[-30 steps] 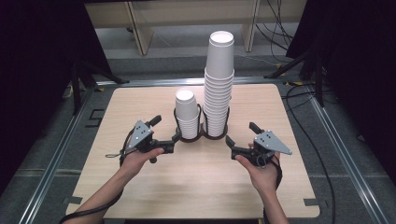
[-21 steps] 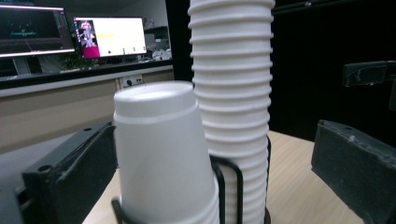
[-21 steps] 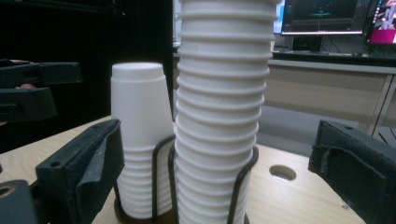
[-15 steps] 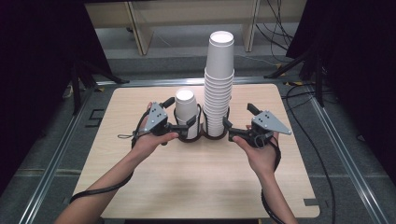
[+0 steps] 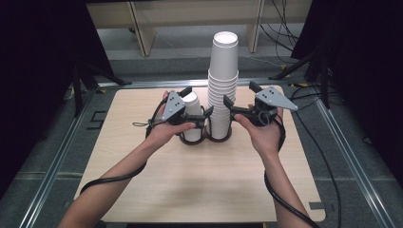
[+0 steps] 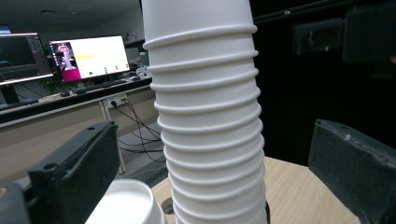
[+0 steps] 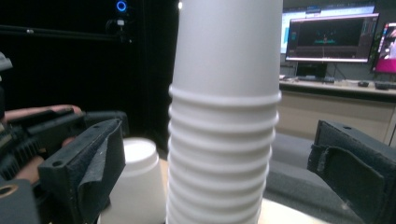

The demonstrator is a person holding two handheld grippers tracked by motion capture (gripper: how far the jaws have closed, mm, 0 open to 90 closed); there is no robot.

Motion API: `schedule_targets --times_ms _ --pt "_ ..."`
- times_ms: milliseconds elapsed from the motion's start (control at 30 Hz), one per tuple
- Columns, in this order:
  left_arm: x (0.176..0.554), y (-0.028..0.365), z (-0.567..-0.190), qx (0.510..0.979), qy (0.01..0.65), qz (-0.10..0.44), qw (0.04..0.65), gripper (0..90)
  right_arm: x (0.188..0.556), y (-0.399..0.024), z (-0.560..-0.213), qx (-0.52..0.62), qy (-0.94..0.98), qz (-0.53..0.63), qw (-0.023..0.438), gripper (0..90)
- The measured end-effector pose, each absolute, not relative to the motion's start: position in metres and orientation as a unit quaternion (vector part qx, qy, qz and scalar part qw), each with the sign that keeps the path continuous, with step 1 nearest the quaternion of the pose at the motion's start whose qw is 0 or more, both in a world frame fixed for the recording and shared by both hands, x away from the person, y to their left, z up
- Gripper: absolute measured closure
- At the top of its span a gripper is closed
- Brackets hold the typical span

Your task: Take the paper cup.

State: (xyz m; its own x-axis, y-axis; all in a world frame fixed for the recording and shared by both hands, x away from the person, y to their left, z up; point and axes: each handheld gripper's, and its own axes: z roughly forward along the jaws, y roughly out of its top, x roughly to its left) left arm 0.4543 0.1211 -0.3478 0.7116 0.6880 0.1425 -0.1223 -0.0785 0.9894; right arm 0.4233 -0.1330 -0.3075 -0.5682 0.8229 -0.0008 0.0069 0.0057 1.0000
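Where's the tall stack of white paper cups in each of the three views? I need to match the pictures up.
High view: tall stack of cups stands at table centre, between both tools.
Left gripper view: tall stack fills the middle, between the jaws.
Right gripper view: tall stack at centre, between the jaws.
Shared landmark: short cup stack beside it.

Tall stack of cups [image 5: 222, 90], centre of the high view: plain white, ribbed by its rims. Short stack [image 5: 193, 116] to its left: white too. Holder ring [image 5: 207, 139] under both: black. Table [image 5: 199, 175]: pale wood grain. Left gripper [image 5: 206, 115] and right gripper [image 5: 229, 107]: black jaws, grey plates on top. Monitor [image 6: 88, 56], upper left of the left gripper view: white and pink screen.
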Motion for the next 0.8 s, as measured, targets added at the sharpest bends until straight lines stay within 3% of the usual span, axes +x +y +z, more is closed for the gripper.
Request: schedule_targets --times_ms 533,800 --pt "0.481 0.093 -0.326 0.667 0.217 0.303 0.645 1.1 0.465 -0.115 -0.257 0.319 0.631 0.626 0.330 3.8" --pt "0.491 0.085 -0.318 0.670 0.215 0.301 0.644 3.4 0.480 -0.107 -0.248 0.318 0.644 0.615 0.326 4.4"
